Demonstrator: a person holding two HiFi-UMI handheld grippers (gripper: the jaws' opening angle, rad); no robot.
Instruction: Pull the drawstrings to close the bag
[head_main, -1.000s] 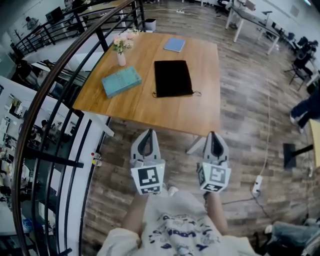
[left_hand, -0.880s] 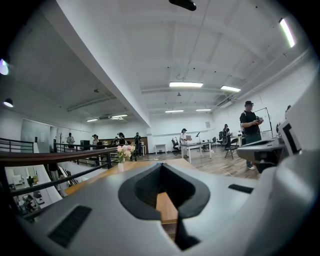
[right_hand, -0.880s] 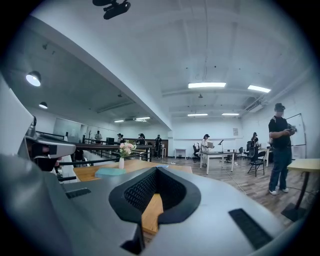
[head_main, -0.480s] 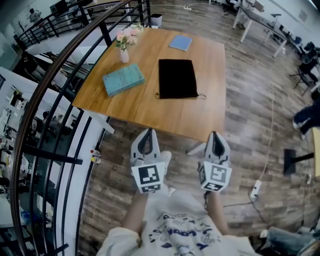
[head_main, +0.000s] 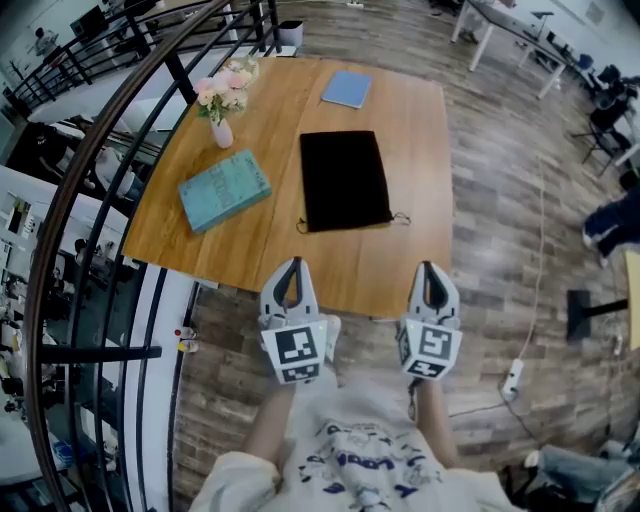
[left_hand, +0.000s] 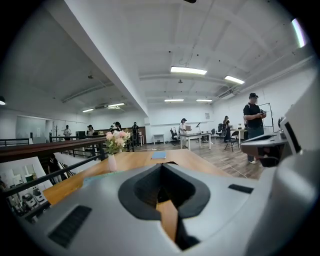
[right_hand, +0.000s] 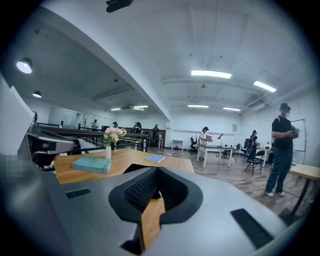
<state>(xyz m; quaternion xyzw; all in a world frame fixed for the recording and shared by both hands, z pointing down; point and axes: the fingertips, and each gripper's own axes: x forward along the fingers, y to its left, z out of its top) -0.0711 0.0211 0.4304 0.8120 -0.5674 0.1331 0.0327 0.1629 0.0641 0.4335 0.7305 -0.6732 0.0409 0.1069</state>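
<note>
The black drawstring bag (head_main: 345, 180) is laid flat on the wooden table (head_main: 420, 250). A thin cord seems to stick out at each near corner, but the cords are too small to be sure. The left gripper (head_main: 291, 266) and right gripper (head_main: 432, 270) are shut tight with nothing in them, well apart from the bag. They should be opened, one cord pinched by each, then pulled sideways.

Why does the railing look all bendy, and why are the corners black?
Head view: the wide lens bends the railing into a curve. Left gripper view: the picture is round, so its corners are black, and the ceiling lights glow bright. Right gripper view: the same black corners.
</note>
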